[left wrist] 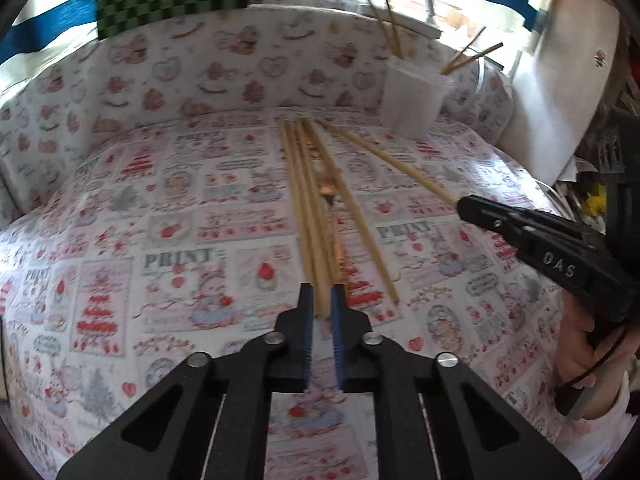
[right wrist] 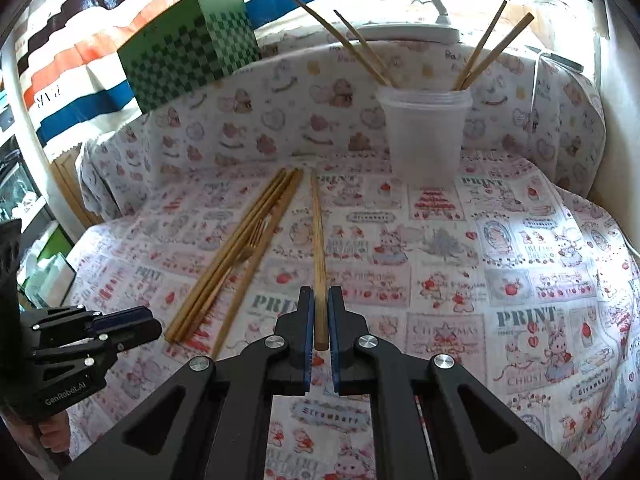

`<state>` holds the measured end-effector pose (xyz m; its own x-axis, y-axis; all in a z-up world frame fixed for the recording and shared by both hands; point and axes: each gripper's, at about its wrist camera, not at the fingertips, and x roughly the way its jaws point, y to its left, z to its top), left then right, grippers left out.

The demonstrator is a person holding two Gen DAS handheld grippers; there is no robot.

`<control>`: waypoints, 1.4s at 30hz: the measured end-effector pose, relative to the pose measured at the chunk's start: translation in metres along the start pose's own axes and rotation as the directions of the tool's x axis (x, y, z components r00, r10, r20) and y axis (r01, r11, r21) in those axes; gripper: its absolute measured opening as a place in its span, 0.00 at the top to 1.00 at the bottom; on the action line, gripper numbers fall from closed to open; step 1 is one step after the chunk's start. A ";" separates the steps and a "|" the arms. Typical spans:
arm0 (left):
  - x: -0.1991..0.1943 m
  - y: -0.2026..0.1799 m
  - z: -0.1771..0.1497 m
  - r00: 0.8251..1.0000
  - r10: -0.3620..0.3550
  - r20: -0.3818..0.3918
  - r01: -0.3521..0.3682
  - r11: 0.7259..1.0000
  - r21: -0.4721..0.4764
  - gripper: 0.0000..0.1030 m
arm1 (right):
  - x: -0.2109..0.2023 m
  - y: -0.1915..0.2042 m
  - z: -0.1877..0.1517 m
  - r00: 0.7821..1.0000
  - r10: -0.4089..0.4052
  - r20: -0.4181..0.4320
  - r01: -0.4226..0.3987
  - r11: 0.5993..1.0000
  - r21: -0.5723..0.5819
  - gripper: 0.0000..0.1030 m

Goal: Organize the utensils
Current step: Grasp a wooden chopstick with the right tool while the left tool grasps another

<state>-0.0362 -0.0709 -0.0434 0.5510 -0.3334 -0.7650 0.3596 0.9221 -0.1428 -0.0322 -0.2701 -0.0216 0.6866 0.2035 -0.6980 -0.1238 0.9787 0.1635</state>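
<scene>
Several wooden chopsticks (left wrist: pixel 310 208) lie in a loose bundle on the printed tablecloth, with a small fork (right wrist: pixel 250 246) among them. My left gripper (left wrist: pixel 320 300) stands narrowly open at the bundle's near ends; whether it grips one I cannot tell. My right gripper (right wrist: pixel 319 304) is shut on a single chopstick (right wrist: pixel 319 252) that points away toward a white plastic cup (right wrist: pixel 424 128). The cup holds several chopsticks (right wrist: pixel 486 54) upright. The right gripper also shows in the left wrist view (left wrist: pixel 464 206), on the chopstick (left wrist: pixel 384 156).
A green checkered box (right wrist: pixel 188 48) stands at the back left. The cloth (right wrist: pixel 480 240) rises into a padded wall behind the cup. A white lamp base (right wrist: pixel 404 30) sits behind the cup. Clutter lies past the table's left edge (right wrist: pixel 40 240).
</scene>
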 end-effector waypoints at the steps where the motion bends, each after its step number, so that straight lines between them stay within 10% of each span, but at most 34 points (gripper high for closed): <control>1: 0.001 -0.003 0.001 1.000 -0.007 0.001 0.007 1.000 0.006 0.97 | 0.000 0.000 0.000 1.000 -0.001 0.001 0.001 1.000 -0.001 0.92; 14: 0.021 -0.013 0.010 0.993 0.117 -0.034 -0.116 0.993 0.021 1.00 | 0.003 -0.001 -0.003 1.000 0.006 -0.030 -0.006 1.000 0.010 0.92; 42: 0.040 -0.001 0.031 0.989 0.082 -0.122 -0.088 0.995 -0.045 0.94 | 0.004 -0.005 -0.005 0.999 -0.011 -0.045 0.012 1.000 0.023 0.92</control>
<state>0.0090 -0.0916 -0.0542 0.4823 -0.2303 -0.8452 0.2756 0.9557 -0.1032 -0.0319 -0.2744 -0.0287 0.6549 0.1936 -0.7305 -0.0992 0.9803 0.1709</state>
